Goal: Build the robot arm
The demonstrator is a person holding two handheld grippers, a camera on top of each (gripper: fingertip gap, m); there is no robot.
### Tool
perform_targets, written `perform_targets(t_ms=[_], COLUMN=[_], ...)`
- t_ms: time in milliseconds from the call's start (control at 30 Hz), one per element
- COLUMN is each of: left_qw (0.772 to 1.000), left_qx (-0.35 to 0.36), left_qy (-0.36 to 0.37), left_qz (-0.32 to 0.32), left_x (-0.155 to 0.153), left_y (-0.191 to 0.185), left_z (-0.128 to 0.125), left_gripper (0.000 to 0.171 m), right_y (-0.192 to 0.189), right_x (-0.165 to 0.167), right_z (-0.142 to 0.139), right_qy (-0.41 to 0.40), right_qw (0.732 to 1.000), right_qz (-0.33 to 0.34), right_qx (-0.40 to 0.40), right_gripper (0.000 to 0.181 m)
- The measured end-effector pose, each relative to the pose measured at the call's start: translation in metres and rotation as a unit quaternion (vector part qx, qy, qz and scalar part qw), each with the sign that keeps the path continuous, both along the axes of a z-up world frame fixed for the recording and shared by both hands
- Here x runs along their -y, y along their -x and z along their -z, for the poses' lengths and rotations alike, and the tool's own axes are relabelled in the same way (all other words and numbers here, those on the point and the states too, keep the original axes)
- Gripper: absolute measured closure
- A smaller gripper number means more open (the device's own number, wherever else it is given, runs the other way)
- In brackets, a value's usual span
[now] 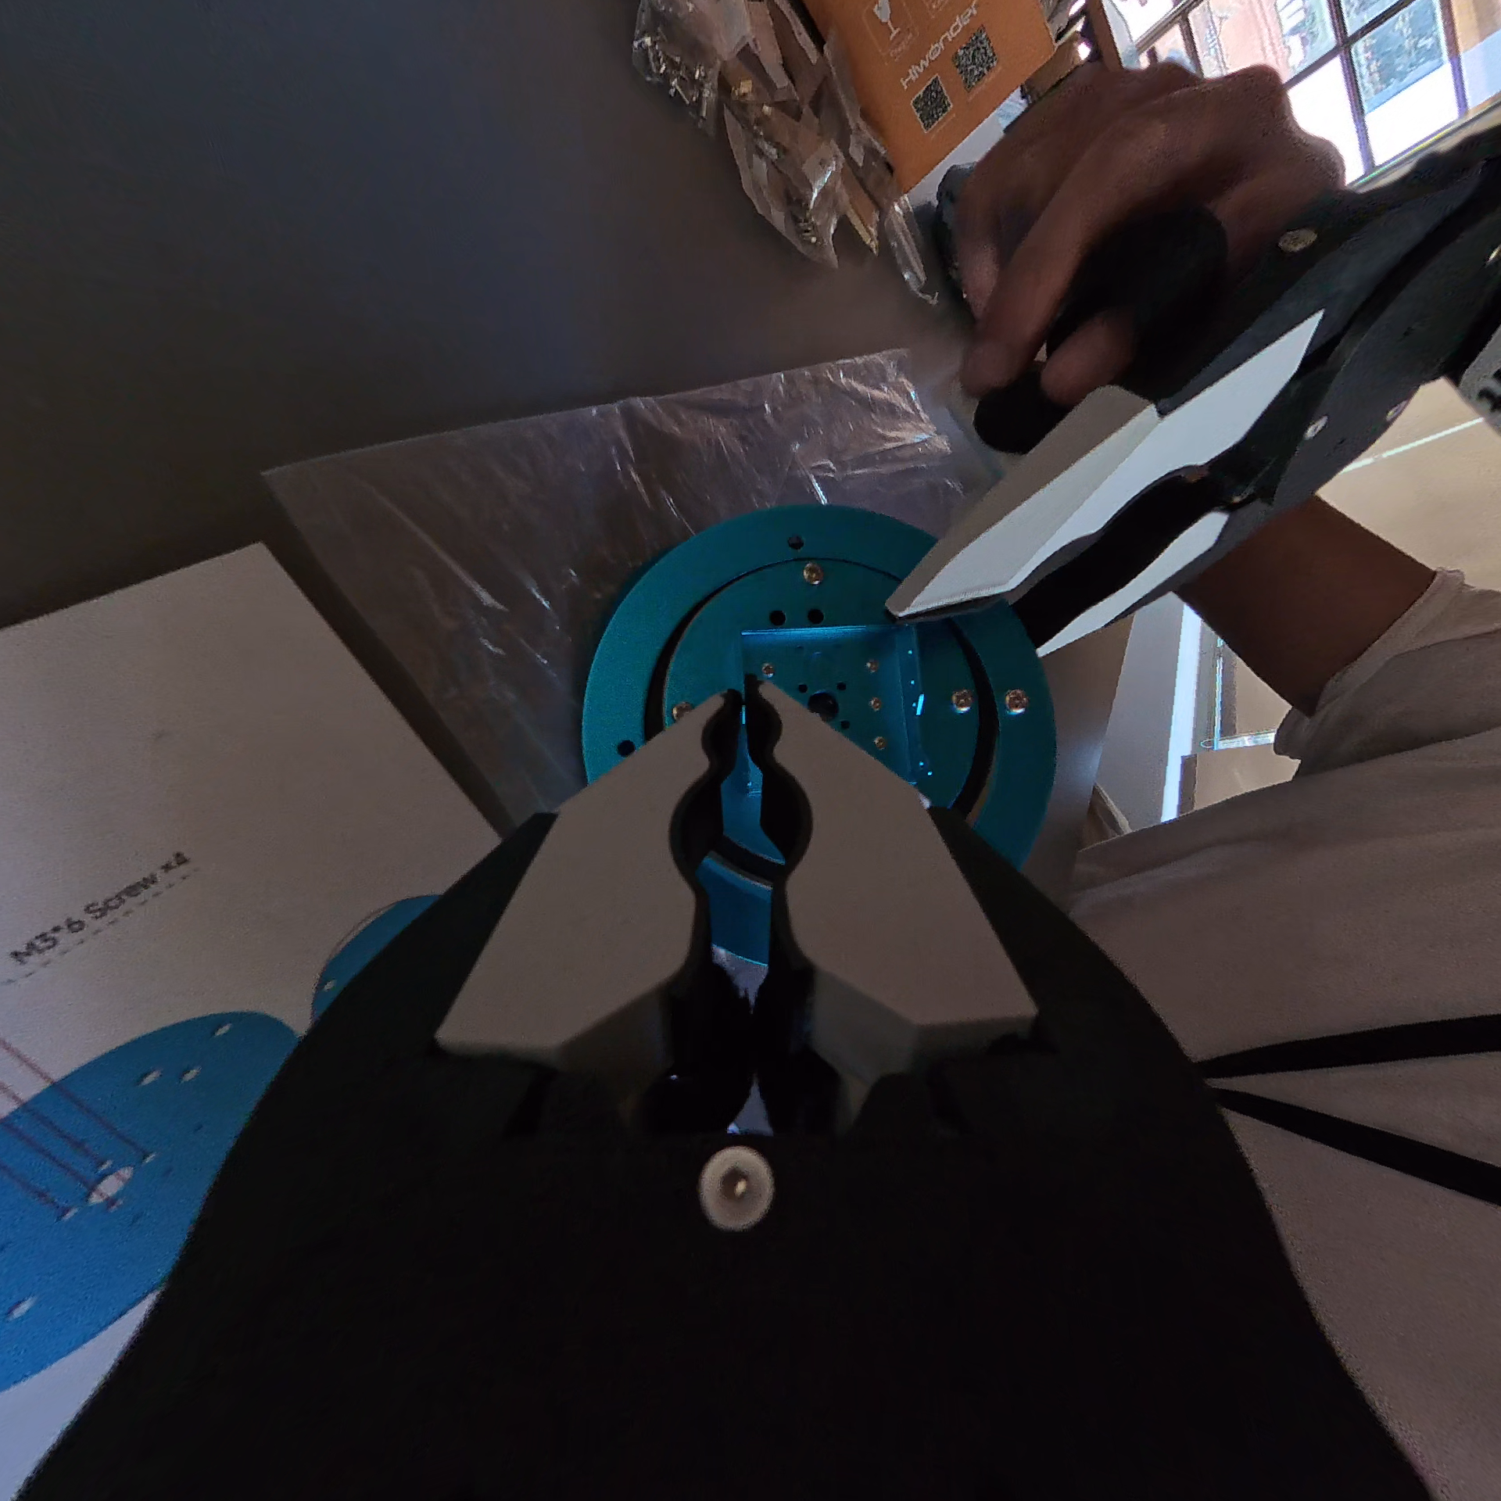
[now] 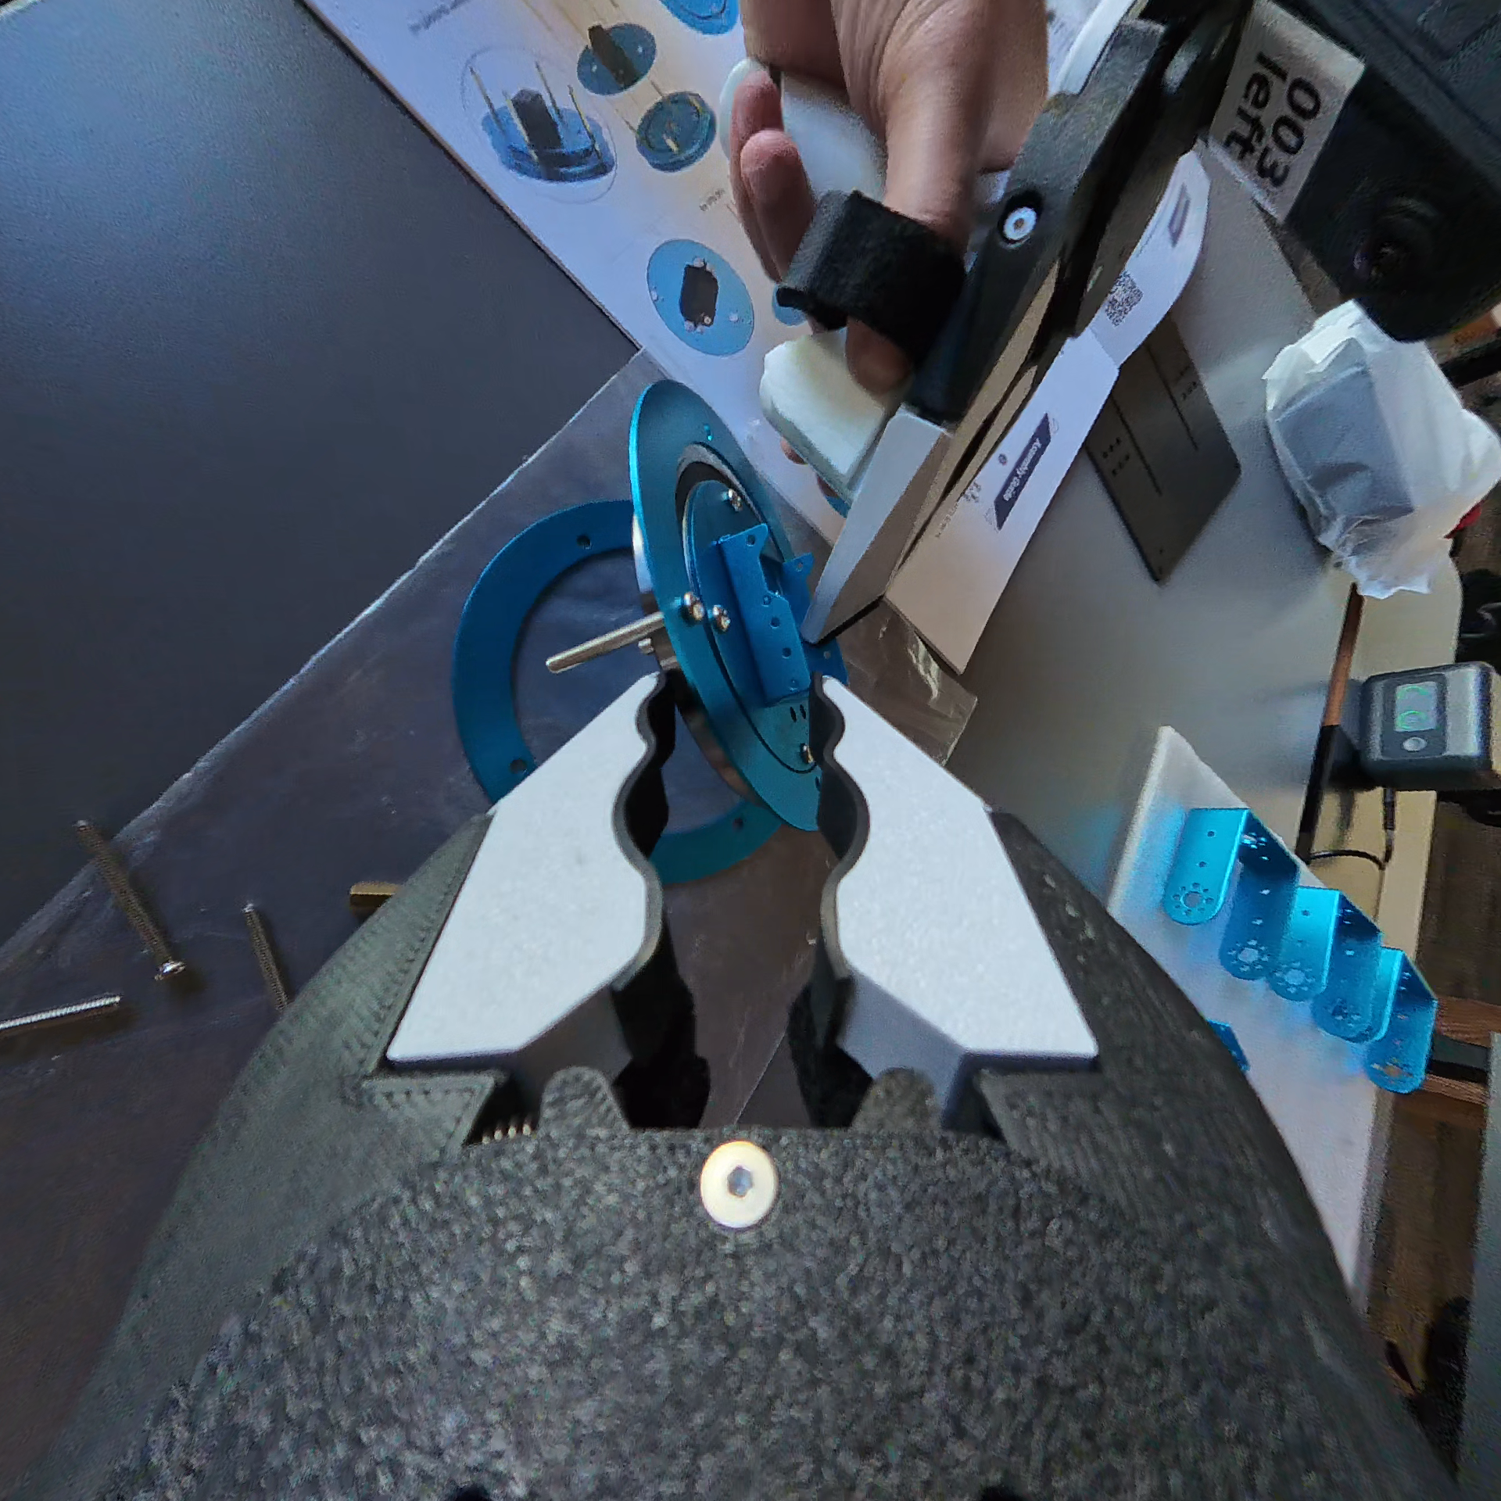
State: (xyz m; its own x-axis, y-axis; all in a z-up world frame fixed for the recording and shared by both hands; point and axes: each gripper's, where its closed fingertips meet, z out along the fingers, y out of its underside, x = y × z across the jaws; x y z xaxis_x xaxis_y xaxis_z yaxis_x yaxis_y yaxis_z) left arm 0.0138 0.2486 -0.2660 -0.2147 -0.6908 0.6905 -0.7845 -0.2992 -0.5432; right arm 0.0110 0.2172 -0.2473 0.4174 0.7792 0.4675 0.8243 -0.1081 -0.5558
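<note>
While spread wide, right gripper (image 2: 743, 690) straddling the lower rim of the disc, no firm contact visible. Counted ahead of it: one blue disc assembly (image 2: 784, 780) tipped on edge, one bracket (image 2: 747, 585) screwed to its face, one flat blue ring (image 2: 487, 674) just behind, three long screws (image 2: 126, 901) well to the left, four blue brackets (image 2: 1299, 934) far right. Open plastic sheet (image 2: 365, 731) to the left. Left gripper (image 1: 746, 692) pinched nearly shut on the bracket's flange, reaching in from upper right, hand (image 2: 877, 122) wrapped around its handle.
</note>
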Motion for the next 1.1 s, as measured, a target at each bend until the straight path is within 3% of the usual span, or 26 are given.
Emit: perform_targets(t_ms=[133, 267, 400, 733, 833, 900, 1000, 1100], left_qw=[1.000, 1.000, 0.999, 0.999, 0.994, 0.981, 0.924, 0.886], left_qx=[0.006, 0.004, 0.001, 0.034, 0.106, 0.185, 0.359, 0.375], left_qy=[0.011, 0.017, 0.035, 0.019, 0.002, -0.036, -0.131, -0.270], left_qz=[0.003, 0.011, 0.012, 0.012, -0.033, -0.053, -0.013, 0.029], left_x=[0.001, 0.001, -0.001, 0.000, -0.020, -0.034, -0.016, 0.006], left_y=[0.001, 0.002, 0.000, -0.003, -0.007, -0.001, 0.030, 0.041], left_z=[-0.001, -0.001, -0.001, -0.002, -0.025, -0.054, -0.101, -0.087], left_gripper=[0.171, 0.171, 0.171, 0.171, 0.161, 0.150, 0.140, 0.125], right_y=[0.001, 0.002, 0.001, 0.004, 0.004, 0.004, 0.007, 0.008], right_x=[-0.002, -0.002, -0.001, -0.001, -0.004, -0.005, -0.006, -0.006], right_z=[-0.004, -0.008, -0.012, -0.012, -0.015, -0.015, -0.016, -0.016], right_qy=[0.008, -0.043, -0.064, 0.069, 0.076, 0.092, 0.103, 0.110], right_qw=[0.999, 0.999, 0.998, 0.996, 0.995, 0.993, 0.991, 0.990], right_qz=[-0.003, -0.007, -0.009, -0.029, -0.033, -0.034, -0.044, -0.049], right_qx=[-0.032, -0.022, -0.010, -0.052, -0.057, -0.063, -0.075, -0.076], right_gripper=[0.150, 0.152, 0.165, 0.167, 0.168, 0.168, 0.168, 0.168])
